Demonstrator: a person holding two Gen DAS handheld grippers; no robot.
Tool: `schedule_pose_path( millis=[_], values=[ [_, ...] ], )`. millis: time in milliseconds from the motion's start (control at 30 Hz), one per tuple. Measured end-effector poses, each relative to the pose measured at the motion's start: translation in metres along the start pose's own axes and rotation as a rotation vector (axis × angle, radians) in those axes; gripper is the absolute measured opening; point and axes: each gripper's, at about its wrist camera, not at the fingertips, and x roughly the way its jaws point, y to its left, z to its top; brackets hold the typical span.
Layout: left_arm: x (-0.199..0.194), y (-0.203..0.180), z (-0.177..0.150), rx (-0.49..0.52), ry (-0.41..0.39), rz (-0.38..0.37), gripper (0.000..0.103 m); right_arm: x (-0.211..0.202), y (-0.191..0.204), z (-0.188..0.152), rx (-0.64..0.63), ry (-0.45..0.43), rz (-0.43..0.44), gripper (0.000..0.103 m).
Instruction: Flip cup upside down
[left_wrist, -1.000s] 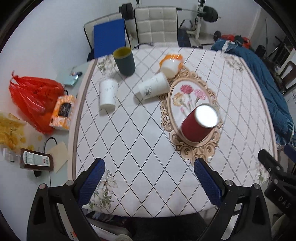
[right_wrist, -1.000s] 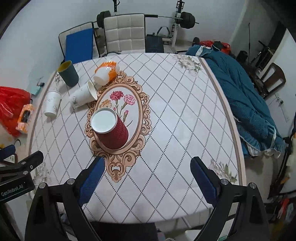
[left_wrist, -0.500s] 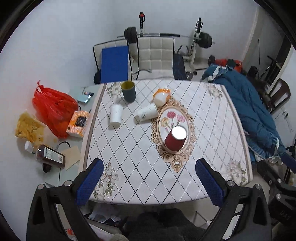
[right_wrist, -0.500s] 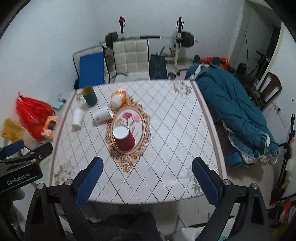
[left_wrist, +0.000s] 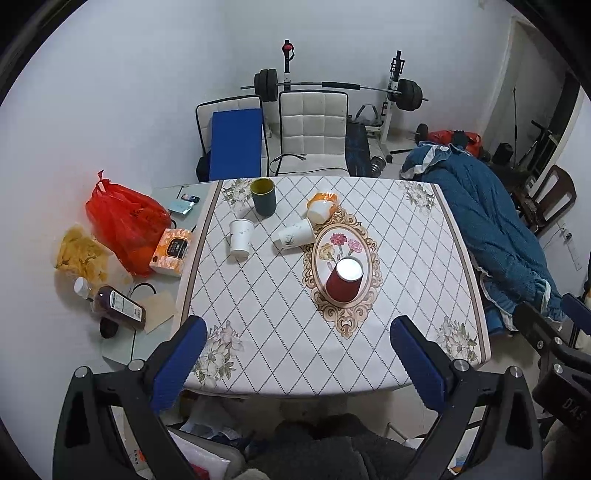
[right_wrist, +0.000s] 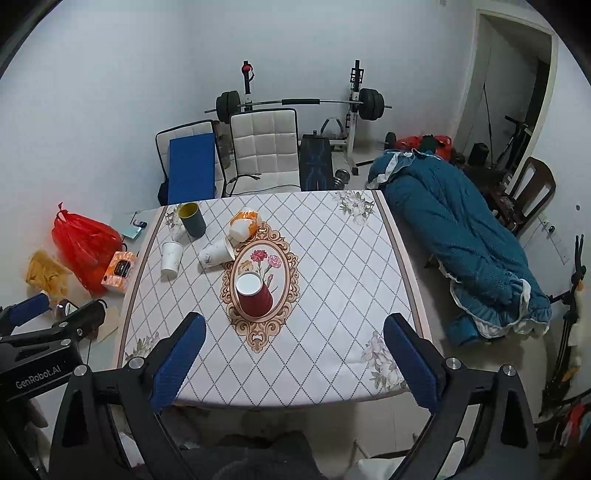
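A red paper cup stands upside down, white base up, on the oval flower medallion of the table. It also shows in the right wrist view. My left gripper is open and empty, well back from the table's near edge. My right gripper is open and empty too, high and back from the table. Both are far from the cup.
At the table's far left stand a dark green cup, a white cup, a tipped white cup and an orange-and-white cup. A red bag and bottle lie on the floor left. A blue blanket lies right.
Both grippers have pulled up and back from the table, so the table and cup look much smaller. The red cup has stayed upside down on the medallion.
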Motion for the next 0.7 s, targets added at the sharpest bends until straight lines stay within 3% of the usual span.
schedule_pose_path(
  millis=[700],
  values=[
    [0.038,-0.011,0.0,0.002,0.033,0.039,0.102,0.06,-0.002,0.012,-0.026,0.029,-0.049,0.099]
  ],
)
